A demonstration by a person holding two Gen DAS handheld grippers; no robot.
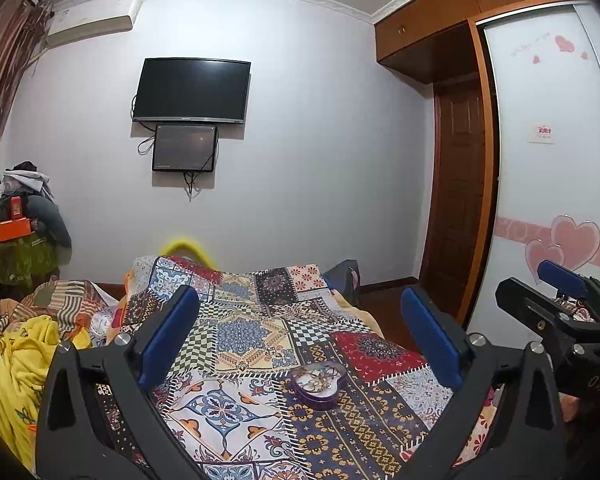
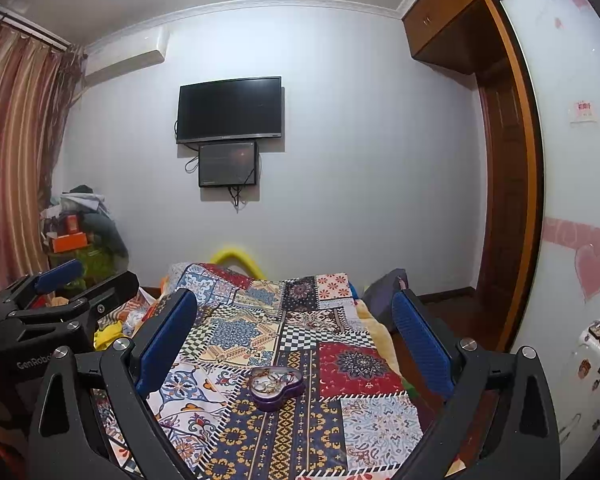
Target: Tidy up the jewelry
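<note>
Patchwork bedspread (image 1: 256, 332) bears heart-shaped tin (image 1: 319, 382); television (image 1: 192, 90) above.

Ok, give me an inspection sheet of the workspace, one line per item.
Surface: bed under a patchwork quilt.
Job's things: open purple heart-shaped tin on the quilt, jewelry tangled inside.
Clutter: yellow blanket bunched at the bed's left; pile of clothes and boxes in the corner.
Grippers: left gripper open, empty; right gripper open, empty; both above the quilt.
Cables: wires hanging under the wall TV.
Surroundings: curtain, wardrobe with heart stickers, wooden door.
</note>
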